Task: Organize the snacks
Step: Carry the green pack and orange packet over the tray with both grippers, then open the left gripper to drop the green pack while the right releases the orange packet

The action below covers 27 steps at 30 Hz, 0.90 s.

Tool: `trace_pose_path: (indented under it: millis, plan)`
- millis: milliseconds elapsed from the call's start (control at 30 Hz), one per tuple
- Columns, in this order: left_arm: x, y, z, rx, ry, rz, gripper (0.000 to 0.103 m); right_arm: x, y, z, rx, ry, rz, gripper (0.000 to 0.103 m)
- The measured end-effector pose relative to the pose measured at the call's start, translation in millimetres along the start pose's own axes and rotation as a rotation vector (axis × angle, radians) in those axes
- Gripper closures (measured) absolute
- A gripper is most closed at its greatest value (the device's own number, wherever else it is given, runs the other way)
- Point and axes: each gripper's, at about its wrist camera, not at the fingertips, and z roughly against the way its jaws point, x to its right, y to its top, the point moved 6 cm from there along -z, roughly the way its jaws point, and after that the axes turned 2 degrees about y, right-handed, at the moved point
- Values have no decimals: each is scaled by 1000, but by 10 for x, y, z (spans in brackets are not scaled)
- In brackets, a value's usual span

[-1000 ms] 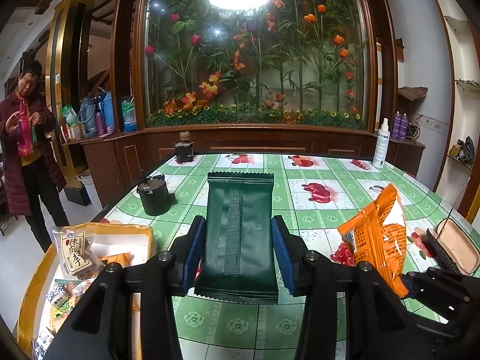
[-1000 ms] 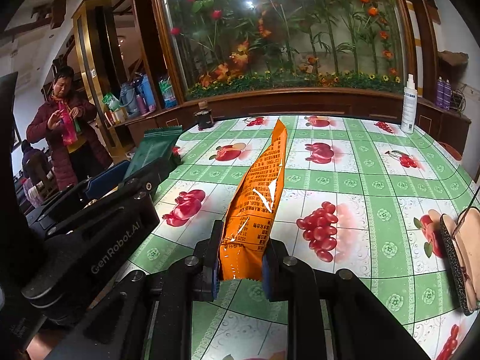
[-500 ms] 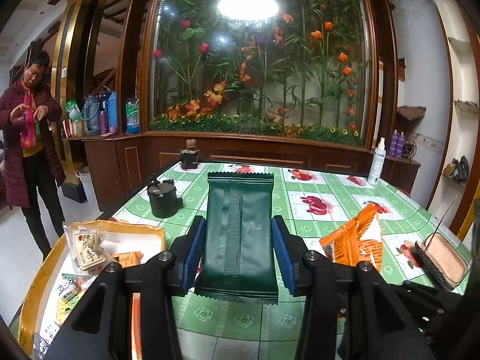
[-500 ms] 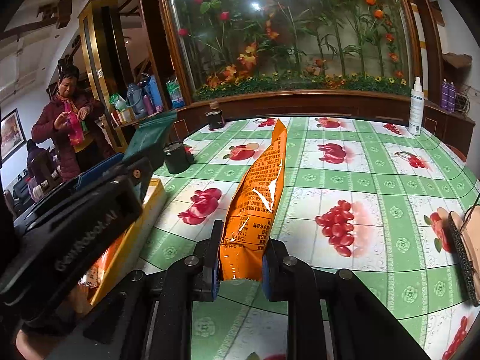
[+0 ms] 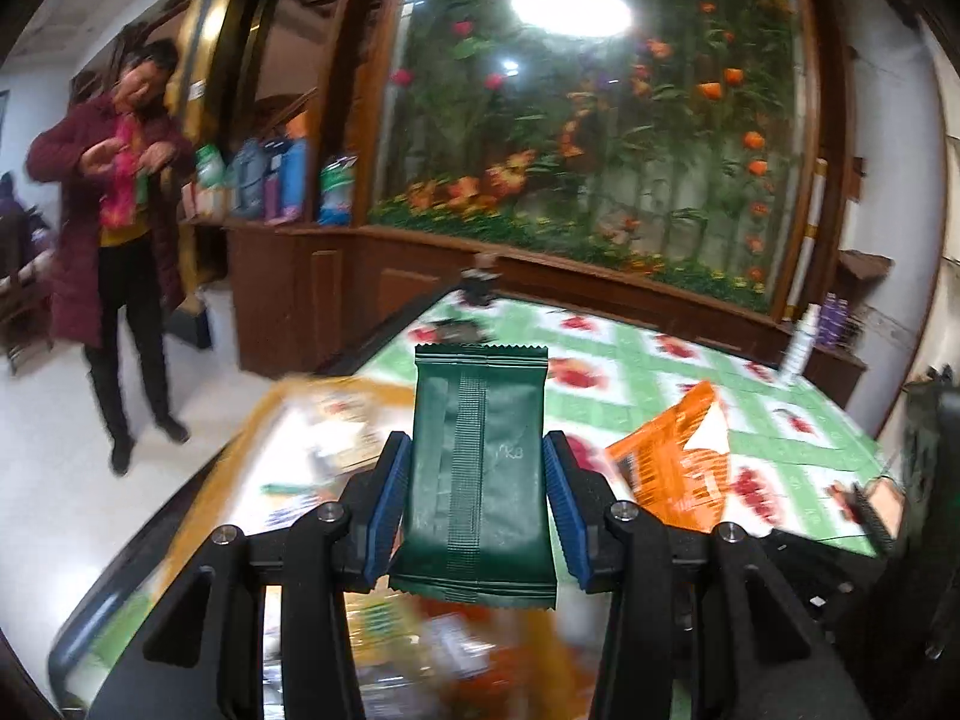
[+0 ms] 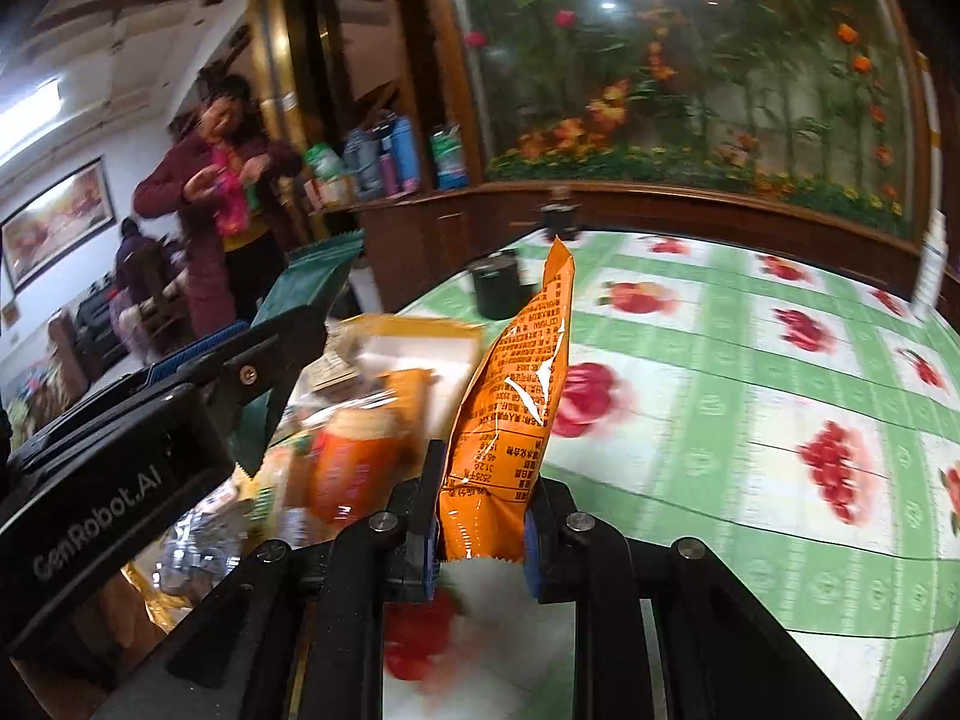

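Two grippers hang over the near left corner of the table, which wears a green-and-white checked cloth printed with red fruit. Behind it runs a dark wooden counter under a big glass panel of painted flowers, with a bright lamp glaring off the glass. On the floor to the left stands a person in a maroon coat, fiddling with something pink.

The left gripper is clamped on a dark green packet, its blue pads pressed to both long edges, the packet standing upright. The right gripper is closed tight on the bottom of an orange packet, which sticks up and leans a little away.

Below both, at the table's left edge, sits a yellow tray of snacks, badly blurred. The right view makes out an orange wrapper among them; the left view gives only smears. The right view also shows the left gripper from the side, beside the tray, and a small dark pot beyond the tray. The left view alone catches a white spray bottle at the far right edge and a brush near the right edge.
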Motion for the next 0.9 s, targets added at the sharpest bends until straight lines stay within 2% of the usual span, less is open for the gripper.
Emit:
trace_pose_path:
  millis: [167,333,567,900]
  plan:
    - [-491,-119,-44,-38,93,50,59,-308,-1,-220,-34,59,41,80]
    - [-760,-248,-174,-99,148,79,59,-529,-20,-513,-95,100,73,80]
    - [-794,-247,-268,-101,180,31,59,-619,-107,-803,-156,105,87,80]
    - [-703,-247,-292,-108,197,8,60,-607,-130,-853,-154,89,97,79]
